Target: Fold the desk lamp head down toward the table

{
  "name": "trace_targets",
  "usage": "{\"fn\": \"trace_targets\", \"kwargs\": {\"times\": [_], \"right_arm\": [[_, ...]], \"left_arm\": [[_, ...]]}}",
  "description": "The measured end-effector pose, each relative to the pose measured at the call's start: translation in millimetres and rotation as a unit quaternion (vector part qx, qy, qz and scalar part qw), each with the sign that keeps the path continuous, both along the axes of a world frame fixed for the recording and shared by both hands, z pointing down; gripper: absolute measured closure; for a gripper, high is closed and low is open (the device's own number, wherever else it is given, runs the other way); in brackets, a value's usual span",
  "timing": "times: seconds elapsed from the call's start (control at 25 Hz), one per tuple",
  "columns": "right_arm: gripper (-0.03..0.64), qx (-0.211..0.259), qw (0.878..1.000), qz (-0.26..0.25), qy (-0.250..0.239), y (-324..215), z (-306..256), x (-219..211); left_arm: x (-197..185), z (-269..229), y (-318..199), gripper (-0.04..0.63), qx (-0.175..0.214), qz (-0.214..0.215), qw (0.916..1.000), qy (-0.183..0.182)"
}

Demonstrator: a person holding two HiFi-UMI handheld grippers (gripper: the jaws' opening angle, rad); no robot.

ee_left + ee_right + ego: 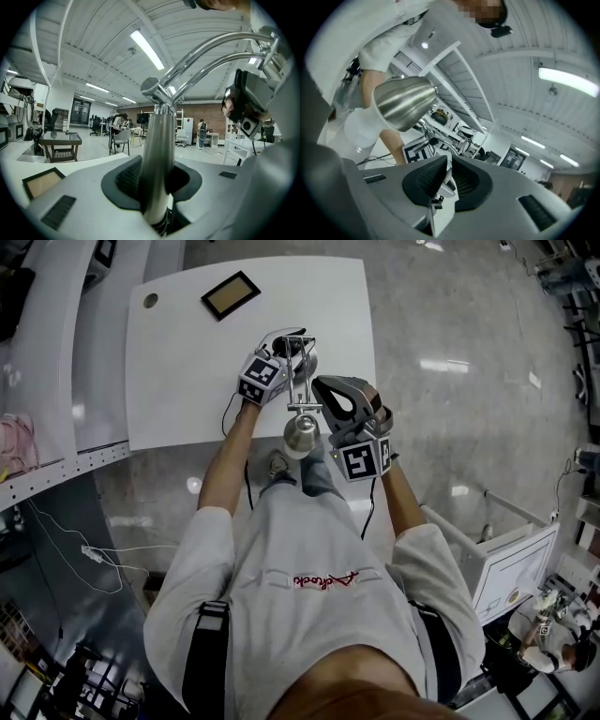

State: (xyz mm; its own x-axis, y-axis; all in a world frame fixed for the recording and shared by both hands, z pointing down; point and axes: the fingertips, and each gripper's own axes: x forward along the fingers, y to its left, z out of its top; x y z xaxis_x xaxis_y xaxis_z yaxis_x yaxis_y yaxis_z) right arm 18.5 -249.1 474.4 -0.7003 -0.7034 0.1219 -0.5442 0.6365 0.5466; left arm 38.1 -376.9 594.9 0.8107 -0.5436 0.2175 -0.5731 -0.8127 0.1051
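A chrome desk lamp stands near the front edge of the white table (187, 381). Its upright post (157, 154) sits between the pads of my left gripper (157, 180), which is shut on it. Two thin chrome arm rods (211, 56) run from the post's top up to the right. The shiny cone-shaped lamp head (403, 105) with a white bulb (361, 131) hangs out over the table's edge (300, 432). My right gripper (445, 176) is shut on the thin lamp arm just below the head. That gripper (246, 105) also shows at the far end of the rods.
A dark-framed flat panel (231, 294) lies at the table's far side, near a round cable hole (151, 300). Another white desk (56, 352) stands to the left. A white cable (94, 554) trails on the floor. A white cart (511, 568) stands at the right.
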Motion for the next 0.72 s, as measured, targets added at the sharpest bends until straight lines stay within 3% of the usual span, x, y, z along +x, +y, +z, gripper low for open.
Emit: {"fn": "trace_targets", "kwargs": {"times": [0.08, 0.24, 0.72], "right_arm": [[0.524, 0.044, 0.997, -0.019, 0.058, 3, 2, -6], [0.469, 0.128, 0.980, -0.048, 0.143, 6, 1, -16], [0.446, 0.200, 0.946, -0.141, 0.213, 8, 2, -45]], "left_arm": [[0, 0, 1, 0.456, 0.000, -0.001, 1.0000, 0.001], [0, -1, 0, 0.456, 0.000, -0.001, 1.0000, 0.001], [0, 3, 0, 0.456, -0.004, 0.006, 1.0000, -0.003]]}}
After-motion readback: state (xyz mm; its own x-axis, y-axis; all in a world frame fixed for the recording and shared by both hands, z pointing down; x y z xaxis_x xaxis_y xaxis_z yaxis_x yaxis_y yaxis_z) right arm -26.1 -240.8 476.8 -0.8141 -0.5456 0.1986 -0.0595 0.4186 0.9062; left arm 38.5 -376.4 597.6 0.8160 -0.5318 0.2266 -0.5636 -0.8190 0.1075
